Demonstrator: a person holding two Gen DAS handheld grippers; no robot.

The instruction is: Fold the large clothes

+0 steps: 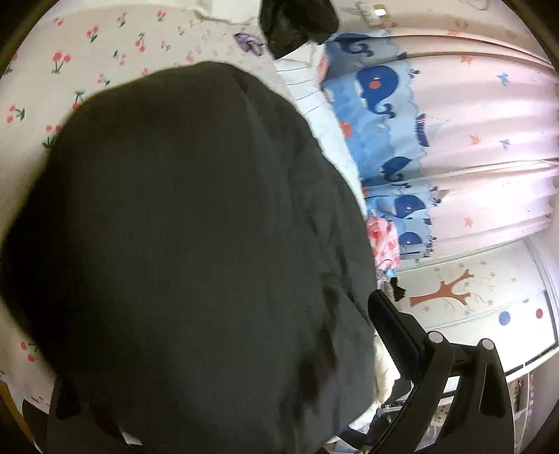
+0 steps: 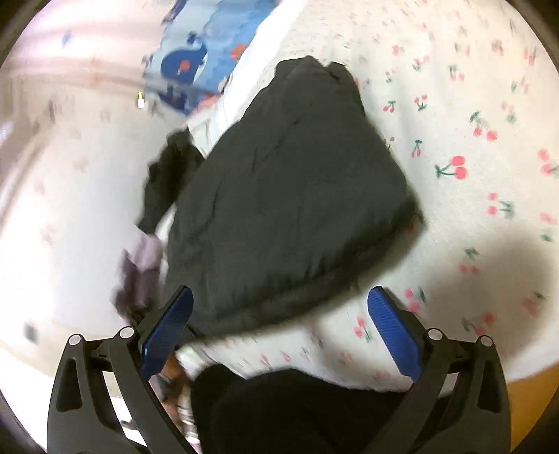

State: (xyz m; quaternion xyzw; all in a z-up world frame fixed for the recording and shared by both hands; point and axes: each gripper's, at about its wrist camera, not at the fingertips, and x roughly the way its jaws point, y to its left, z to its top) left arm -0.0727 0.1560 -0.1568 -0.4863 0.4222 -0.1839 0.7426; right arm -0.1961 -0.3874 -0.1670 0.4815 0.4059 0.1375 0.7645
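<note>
A dark grey padded garment (image 2: 286, 195) lies folded into a thick bundle on the cherry-print bed sheet (image 2: 471, 157). My right gripper (image 2: 279, 324) hovers open just in front of the bundle's near edge, its blue pads (image 2: 394, 331) wide apart and holding nothing. In the left wrist view the same garment (image 1: 181, 244) fills most of the frame, very close. It covers the left finger of my left gripper (image 1: 279, 331). Only the right finger (image 1: 394, 335) shows, set wide, beside the cloth's edge.
A second dark garment (image 2: 167, 174) and a lilac cloth (image 2: 139, 272) lie at the bed's left edge. A whale-print curtain (image 1: 384, 104) hangs beyond the bed, with a black item (image 1: 297, 24) and a purple item (image 1: 249, 43) nearby. A person's dark clothing (image 2: 297, 412) is below my right gripper.
</note>
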